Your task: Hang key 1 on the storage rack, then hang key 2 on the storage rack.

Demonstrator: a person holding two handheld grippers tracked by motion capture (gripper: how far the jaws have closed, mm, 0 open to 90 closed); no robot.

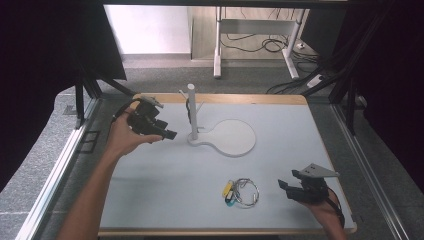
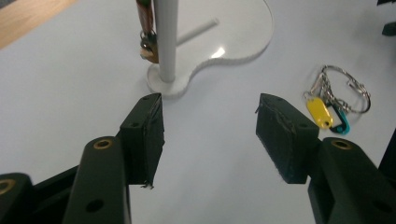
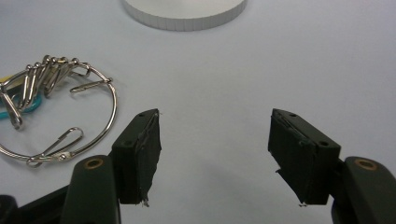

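Key ring (image 1: 242,192) before stand (image 1: 192,112)

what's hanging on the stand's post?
A key bunch hangs from a peg beside the post of the stand, with a brown strap above it. Its top is cut off in the left gripper view, so the hook point is unseen. A second key ring lies on the table.

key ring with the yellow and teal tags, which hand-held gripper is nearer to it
Right. The right hand-held gripper sits just beside the key ring, open and not touching. The left hand-held gripper is farther off, up by the white stand.
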